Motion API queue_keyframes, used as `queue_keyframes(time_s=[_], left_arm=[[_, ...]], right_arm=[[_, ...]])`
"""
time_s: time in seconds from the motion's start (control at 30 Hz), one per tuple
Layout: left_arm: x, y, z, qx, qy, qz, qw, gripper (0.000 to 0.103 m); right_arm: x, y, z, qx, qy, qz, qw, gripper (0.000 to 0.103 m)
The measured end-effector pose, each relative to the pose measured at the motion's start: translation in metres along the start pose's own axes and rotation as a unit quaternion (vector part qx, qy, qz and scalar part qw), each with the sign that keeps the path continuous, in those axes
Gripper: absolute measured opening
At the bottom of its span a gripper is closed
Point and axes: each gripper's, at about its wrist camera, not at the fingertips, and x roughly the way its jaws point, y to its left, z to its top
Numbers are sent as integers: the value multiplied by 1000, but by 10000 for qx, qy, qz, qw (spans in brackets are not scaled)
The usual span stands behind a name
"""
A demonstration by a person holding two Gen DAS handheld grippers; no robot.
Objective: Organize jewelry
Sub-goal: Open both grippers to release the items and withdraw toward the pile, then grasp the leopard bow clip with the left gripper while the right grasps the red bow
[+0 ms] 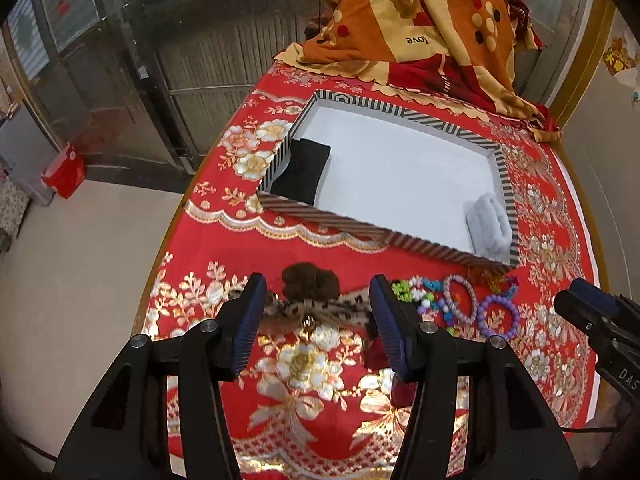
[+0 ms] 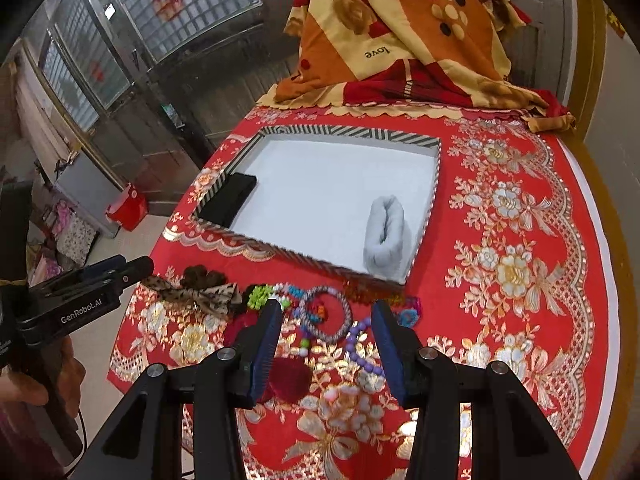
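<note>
A striped box (image 1: pixel 336 212) (image 2: pixel 304 258) with a white floor lies on the red floral cloth. Inside it are a black pouch (image 1: pixel 302 170) (image 2: pixel 230 198) at the left and a rolled grey cloth (image 1: pixel 490 220) (image 2: pixel 386 232) at the right. In front of it lie a leopard-print bow (image 1: pixel 316 308) (image 2: pixel 200 296), a brown fluffy scrunchie (image 1: pixel 310 280), a pink-grey bracelet (image 1: pixel 460 300) (image 2: pixel 344 326), a purple bead bracelet (image 1: pixel 498 316) (image 2: pixel 360 352) and colourful beads (image 2: pixel 262 296). My left gripper (image 1: pixel 318 316) is open over the bow. My right gripper (image 2: pixel 326 340) is open over the bracelets.
An orange and red quilt (image 1: pixel 420 28) (image 2: pixel 400 36) is piled at the table's far end. A dark red scrunchie (image 2: pixel 288 380) lies near the right gripper. The table edge drops to the floor at the left, where a red box (image 1: pixel 64 170) stands.
</note>
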Motion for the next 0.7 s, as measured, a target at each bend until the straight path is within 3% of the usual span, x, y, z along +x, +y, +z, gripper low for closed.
queue_keyframes(time_s=[0.37, 0.7], left_arm=[[-3, 17, -26, -348, 268, -123, 9990, 53], [15, 51, -47, -851, 743, -185, 9934, 53]], right_arm=[[-1, -3, -25, -99, 196, 143, 9997, 45], [28, 14, -50, -530, 727, 663, 9937, 45]])
